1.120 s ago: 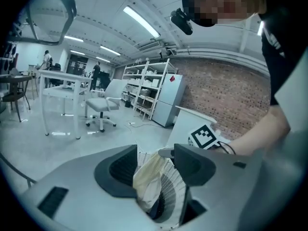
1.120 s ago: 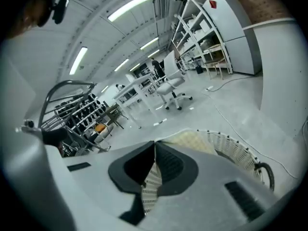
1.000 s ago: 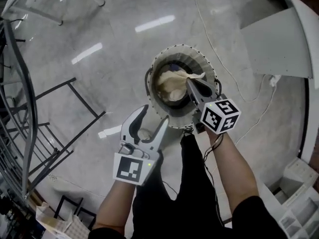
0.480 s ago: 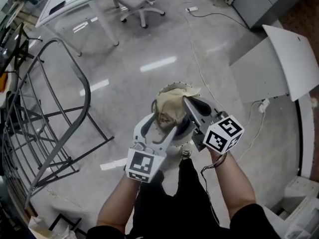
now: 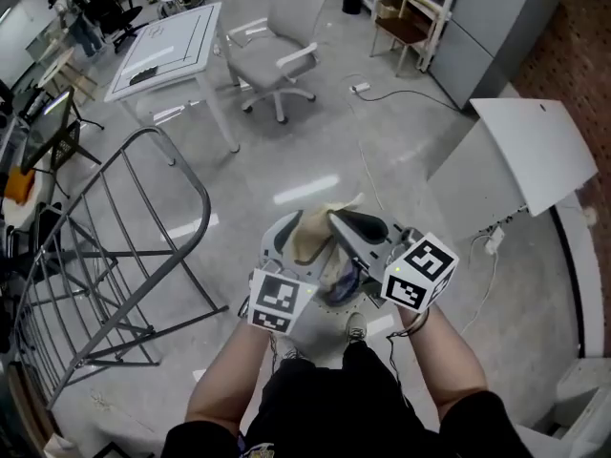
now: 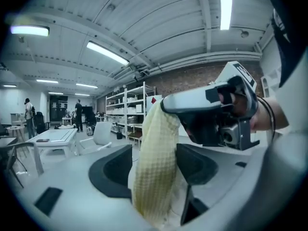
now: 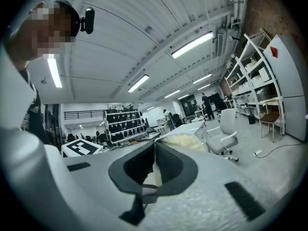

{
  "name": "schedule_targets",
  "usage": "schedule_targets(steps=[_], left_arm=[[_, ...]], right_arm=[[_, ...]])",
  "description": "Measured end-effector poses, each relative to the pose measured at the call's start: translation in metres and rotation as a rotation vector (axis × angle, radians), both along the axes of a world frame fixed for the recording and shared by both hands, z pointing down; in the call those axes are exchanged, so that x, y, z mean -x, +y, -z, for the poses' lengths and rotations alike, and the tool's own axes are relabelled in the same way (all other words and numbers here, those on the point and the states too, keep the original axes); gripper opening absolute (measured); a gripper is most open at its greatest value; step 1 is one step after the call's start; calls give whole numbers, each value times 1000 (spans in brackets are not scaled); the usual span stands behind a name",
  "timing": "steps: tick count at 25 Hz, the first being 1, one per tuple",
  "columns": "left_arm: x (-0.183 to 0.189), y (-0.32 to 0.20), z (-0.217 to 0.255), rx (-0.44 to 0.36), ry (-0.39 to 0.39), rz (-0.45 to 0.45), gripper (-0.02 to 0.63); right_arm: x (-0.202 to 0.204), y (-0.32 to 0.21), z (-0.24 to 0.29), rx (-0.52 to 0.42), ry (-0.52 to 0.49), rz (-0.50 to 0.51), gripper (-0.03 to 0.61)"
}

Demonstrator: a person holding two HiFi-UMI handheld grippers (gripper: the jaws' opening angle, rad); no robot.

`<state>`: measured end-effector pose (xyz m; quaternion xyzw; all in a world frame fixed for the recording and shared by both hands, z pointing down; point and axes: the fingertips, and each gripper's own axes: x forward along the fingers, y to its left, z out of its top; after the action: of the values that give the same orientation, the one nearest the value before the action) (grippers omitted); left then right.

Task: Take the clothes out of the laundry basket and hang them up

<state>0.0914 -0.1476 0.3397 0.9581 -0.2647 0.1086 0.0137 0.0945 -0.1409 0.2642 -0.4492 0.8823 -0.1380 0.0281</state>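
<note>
The right gripper [image 7: 155,153] pinches the soft, light, floppy cloth [image 6: 155,177] tight. The left gripper [image 5: 304,246] has just been spreading its jaws, with the cloth loose between them. An edge looks best to grab.

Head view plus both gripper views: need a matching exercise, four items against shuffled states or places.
1. left gripper
2. right gripper
3. drying rack
4. office chair

a. beside the white table
b. shut on the cream waffle cloth
c. jaws apart, cloth between them, unpinched
d. stands at the picture's left side

Pairs: 1-c, 2-b, 3-d, 4-a.
The left gripper's jaws have just been opening, cloth between them.
</note>
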Motion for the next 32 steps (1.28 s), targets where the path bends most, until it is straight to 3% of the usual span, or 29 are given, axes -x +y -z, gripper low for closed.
schedule_targets(steps=[3,6,8,15,19,26,32], left_arm=[[4,6,21,-10,13,-4,252],[11,12,34,-3,18,-3,85],[15,17,41,25,15,2,36],[36,9,69,54,69,91,25],[57,0,87,70,121,143,25],[95,-11,128,25,190,174,24],[132,-4,168,-43,239,208,24]], right_arm=[[9,11,25,-36,12,26,15],[10,21,38,-56,18,32,15],[10,26,43,-58,15,31,17],[12,43,43,-67,-6,10,41],[8,51,35,-59,-31,-17,106],[-1,29,-42,109,-9,-71,184],[29,5,-102,234,17,-34,221]])
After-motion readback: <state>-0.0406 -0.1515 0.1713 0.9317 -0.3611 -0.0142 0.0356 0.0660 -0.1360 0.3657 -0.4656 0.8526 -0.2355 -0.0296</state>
